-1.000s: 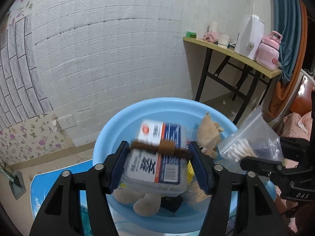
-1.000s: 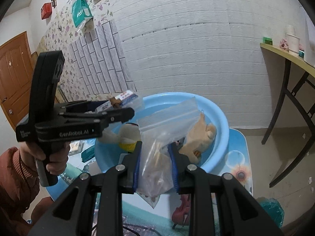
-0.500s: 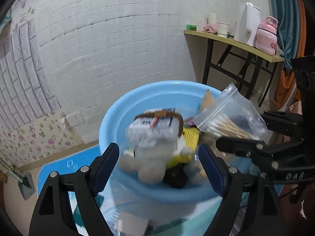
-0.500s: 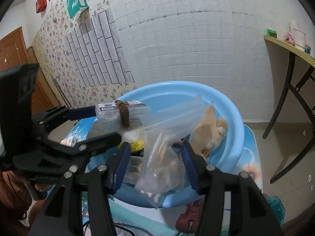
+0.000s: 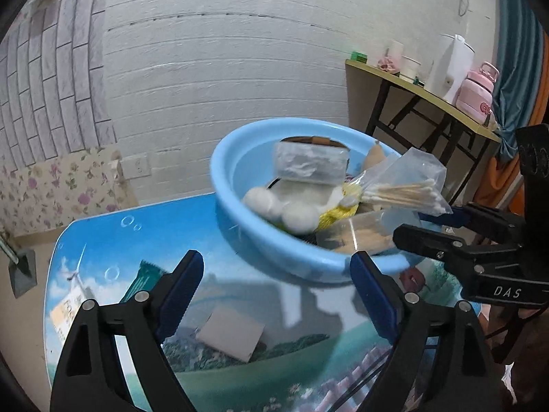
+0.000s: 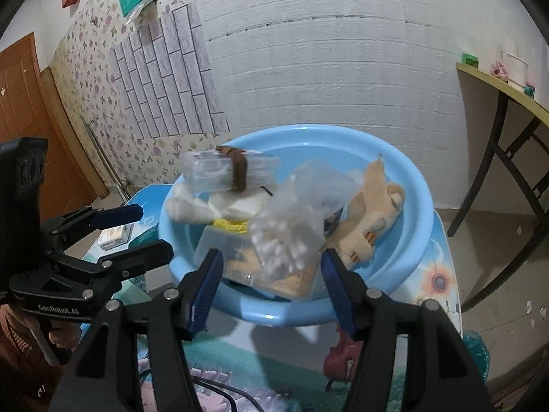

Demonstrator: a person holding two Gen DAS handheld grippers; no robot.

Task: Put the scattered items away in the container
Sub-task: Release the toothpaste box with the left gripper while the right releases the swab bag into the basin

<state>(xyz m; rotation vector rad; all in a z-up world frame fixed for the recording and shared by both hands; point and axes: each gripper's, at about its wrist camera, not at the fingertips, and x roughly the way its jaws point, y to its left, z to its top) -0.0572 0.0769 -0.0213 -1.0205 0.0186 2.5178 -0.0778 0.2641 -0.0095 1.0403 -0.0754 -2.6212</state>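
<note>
We've just let go of both items: a second ago the left gripper [image 5: 276, 281] clamped the clear plastic box with a brown band [image 6: 229, 171] and the right gripper [image 6: 271, 283] pinched the clear zip bag of cotton swabs [image 6: 286, 237]. Now both jaws are opening, nothing between them. Box and bag lie on the pile in the round light-blue plastic basin [image 5: 226, 202]; a small cardboard piece [image 5: 231, 334] remains on the table.

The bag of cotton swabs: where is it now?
In both wrist views the bag of cotton swabs lies in the blue basin, beside the beige plush toy.
</note>
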